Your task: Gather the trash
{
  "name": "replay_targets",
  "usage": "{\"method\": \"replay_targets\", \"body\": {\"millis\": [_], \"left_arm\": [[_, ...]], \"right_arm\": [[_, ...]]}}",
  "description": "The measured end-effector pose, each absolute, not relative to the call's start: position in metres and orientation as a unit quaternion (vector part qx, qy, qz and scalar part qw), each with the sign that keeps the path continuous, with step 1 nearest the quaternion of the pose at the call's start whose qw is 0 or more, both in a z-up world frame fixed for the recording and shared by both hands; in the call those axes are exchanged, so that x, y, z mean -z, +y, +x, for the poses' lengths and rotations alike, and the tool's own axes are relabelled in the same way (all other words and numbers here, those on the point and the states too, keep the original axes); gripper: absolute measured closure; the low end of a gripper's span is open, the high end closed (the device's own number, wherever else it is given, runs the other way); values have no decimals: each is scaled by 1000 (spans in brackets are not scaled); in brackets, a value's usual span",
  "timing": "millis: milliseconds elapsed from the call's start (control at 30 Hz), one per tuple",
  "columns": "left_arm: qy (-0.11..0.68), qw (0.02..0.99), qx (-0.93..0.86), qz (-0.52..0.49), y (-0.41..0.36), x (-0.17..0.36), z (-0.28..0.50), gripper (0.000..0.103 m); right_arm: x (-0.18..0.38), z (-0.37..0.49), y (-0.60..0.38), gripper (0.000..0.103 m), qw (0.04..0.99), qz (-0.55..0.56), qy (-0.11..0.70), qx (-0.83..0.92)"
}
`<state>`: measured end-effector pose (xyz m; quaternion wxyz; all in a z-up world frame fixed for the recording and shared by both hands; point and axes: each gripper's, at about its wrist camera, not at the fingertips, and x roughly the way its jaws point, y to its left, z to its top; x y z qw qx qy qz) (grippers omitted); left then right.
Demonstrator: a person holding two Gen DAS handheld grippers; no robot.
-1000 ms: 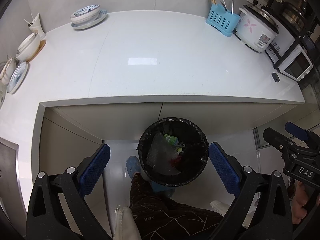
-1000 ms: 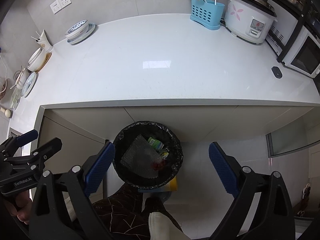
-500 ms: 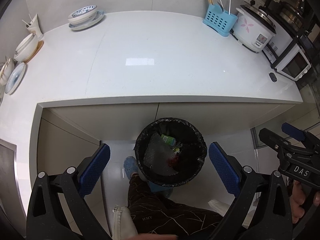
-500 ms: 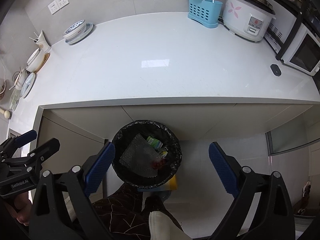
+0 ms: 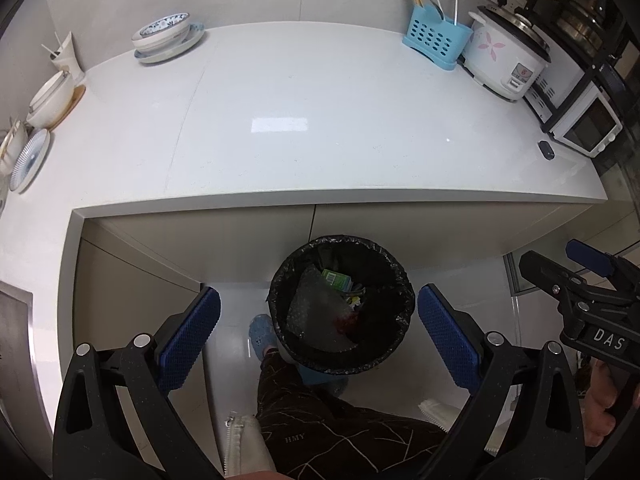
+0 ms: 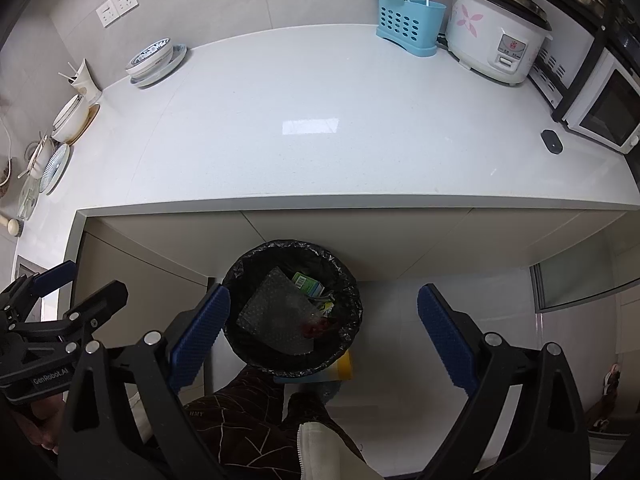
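Note:
A round trash bin (image 5: 400, 344) lined with a black bag stands on the floor below the counter edge; in the right wrist view the trash bin (image 6: 240, 356) sits left of centre. Inside lie a sheet of bubble wrap (image 5: 316, 312), a green carton (image 5: 337, 279) and a red scrap (image 5: 345, 322). My left gripper (image 5: 319, 334) hangs open high above the bin, nothing between its blue pads. My right gripper (image 6: 323, 334) is open too, empty, with the bin under its left finger. Each gripper shows at the edge of the other's view.
The white countertop (image 5: 320, 120) holds stacked bowls (image 5: 162, 36) at the back left, more dishes (image 5: 28, 160) along the left edge, a blue utensil caddy (image 5: 436, 38), a rice cooker (image 5: 504, 60), a toaster oven (image 5: 584, 128) and a small black object (image 5: 546, 150). A person's patterned trouser legs (image 5: 340, 432) and blue shoe (image 5: 260, 330) stand by the bin.
Both grippers have drifted slightly up and back, so the counter and bin sit a little smaller in view. Both stay open and empty.

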<state>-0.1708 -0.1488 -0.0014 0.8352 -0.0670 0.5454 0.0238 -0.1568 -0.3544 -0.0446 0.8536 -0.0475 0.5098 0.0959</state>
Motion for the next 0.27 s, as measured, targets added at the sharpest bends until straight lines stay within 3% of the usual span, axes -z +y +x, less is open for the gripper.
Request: {"method": "replay_targets", "body": {"millis": [267], "left_arm": [[548, 833, -30, -76, -146, 0, -170, 6]], "right_arm": [[44, -156, -354, 12, 853, -51, 510, -98]]}}
